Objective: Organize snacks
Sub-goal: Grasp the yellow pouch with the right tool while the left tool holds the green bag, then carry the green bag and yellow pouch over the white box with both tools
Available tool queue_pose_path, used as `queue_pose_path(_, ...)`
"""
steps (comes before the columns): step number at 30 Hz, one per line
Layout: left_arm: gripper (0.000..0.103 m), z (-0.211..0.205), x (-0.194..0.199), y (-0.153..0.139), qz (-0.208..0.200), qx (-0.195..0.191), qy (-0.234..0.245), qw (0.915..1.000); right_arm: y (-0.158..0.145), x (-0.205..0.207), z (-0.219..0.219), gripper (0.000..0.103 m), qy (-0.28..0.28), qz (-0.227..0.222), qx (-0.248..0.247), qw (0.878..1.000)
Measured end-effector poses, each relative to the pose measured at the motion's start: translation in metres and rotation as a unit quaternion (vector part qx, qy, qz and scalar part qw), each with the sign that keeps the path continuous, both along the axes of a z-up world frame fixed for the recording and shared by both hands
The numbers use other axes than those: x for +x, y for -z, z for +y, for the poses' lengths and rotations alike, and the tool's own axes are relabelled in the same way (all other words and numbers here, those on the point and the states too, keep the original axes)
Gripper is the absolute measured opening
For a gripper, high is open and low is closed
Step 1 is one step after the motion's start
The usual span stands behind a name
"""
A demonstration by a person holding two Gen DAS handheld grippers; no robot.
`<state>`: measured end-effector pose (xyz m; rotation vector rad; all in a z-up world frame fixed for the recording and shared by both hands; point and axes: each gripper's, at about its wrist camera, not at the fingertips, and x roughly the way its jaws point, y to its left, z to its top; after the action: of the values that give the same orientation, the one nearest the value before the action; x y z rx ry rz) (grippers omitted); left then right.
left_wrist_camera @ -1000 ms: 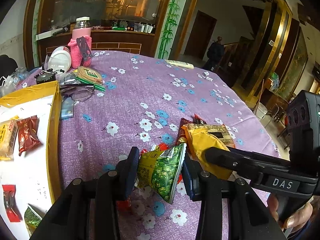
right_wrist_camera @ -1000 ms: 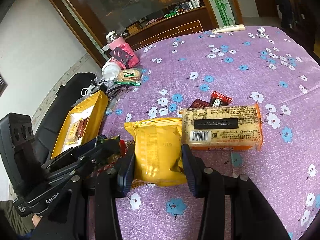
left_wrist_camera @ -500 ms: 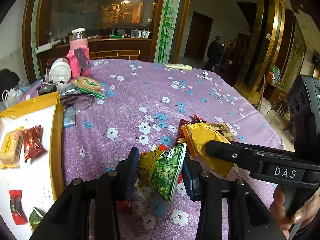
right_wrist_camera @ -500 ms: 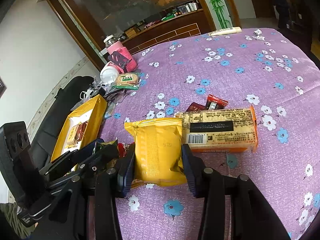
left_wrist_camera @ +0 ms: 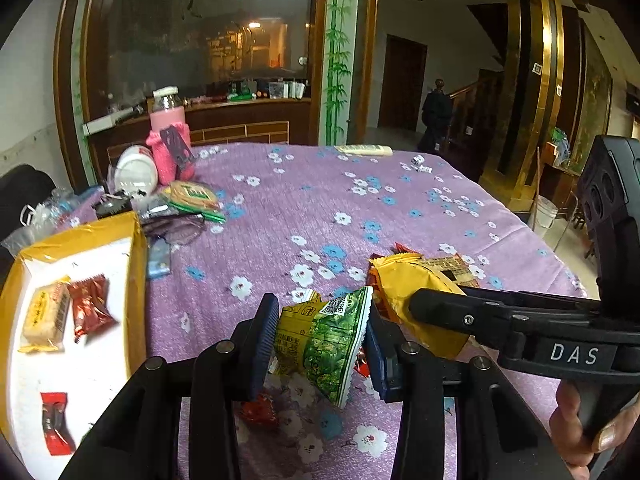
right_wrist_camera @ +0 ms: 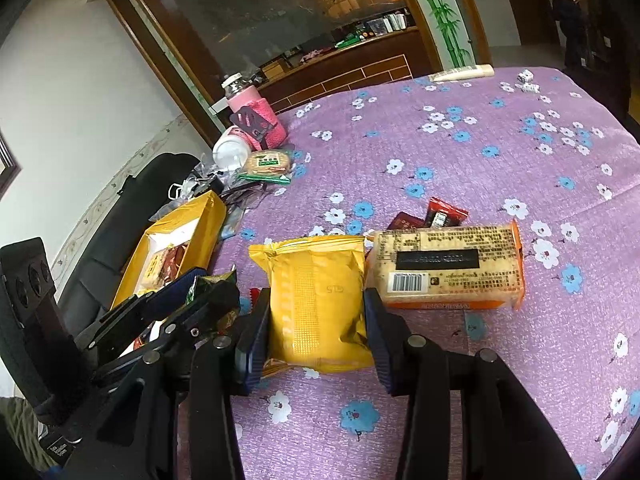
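Progress partial: four snacks sit in my box [left_wrist_camera: 136, 280]. Left gripper [left_wrist_camera: 320, 344] pinches green packet [left_wrist_camera: 328, 344], right gripper [right_wrist_camera: 316, 320] pinches yellow packet [right_wrist_camera: 316, 300]; cracker pack [right_wrist_camera: 448, 268] and small red sweets [right_wrist_camera: 444, 214] wait.

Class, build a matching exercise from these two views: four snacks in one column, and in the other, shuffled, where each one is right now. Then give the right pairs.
Things:
1. green packet
2. yellow packet
3. barcode packet
4. round biscuit pack

Places:
A. lying on the cloth, right of the yellow packet
B. between the right gripper's jaws
C. beside the pink bottle
D. between the left gripper's jaws

Pairs: 1-D, 2-B, 3-A, 4-C
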<state>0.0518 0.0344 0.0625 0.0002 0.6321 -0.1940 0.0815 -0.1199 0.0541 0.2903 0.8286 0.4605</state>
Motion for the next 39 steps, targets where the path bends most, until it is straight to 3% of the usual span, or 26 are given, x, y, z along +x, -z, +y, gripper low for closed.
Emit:
queue_pose_path(17, 0.042, -0.003, -0.007, -0.007, -0.033, 0.025, -0.012, 0.9991, 0.001, 0.001, -0.002, 0.043, 0.004, -0.006, 0.000, 1.000)
queue_pose_path(24, 0.042, 0.011, -0.015, -0.022, -0.045, -0.004, -0.022, 0.9987, 0.000, 0.002, -0.009, 0.043, 0.025, -0.005, 0.012, 1.000)
queue_pose_path(31, 0.042, 0.064, -0.037, -0.040, -0.057, -0.054, -0.052, 0.9956, -0.012, -0.010, 0.010, 0.043, 0.006, 0.001, 0.029, 1.000)
queue_pose_path(39, 0.043, 0.159, -0.057, -0.030, -0.041, -0.087, -0.132, 0.9865, -0.031, -0.028, 0.088, 0.043, -0.076, -0.012, 0.013, 0.997)
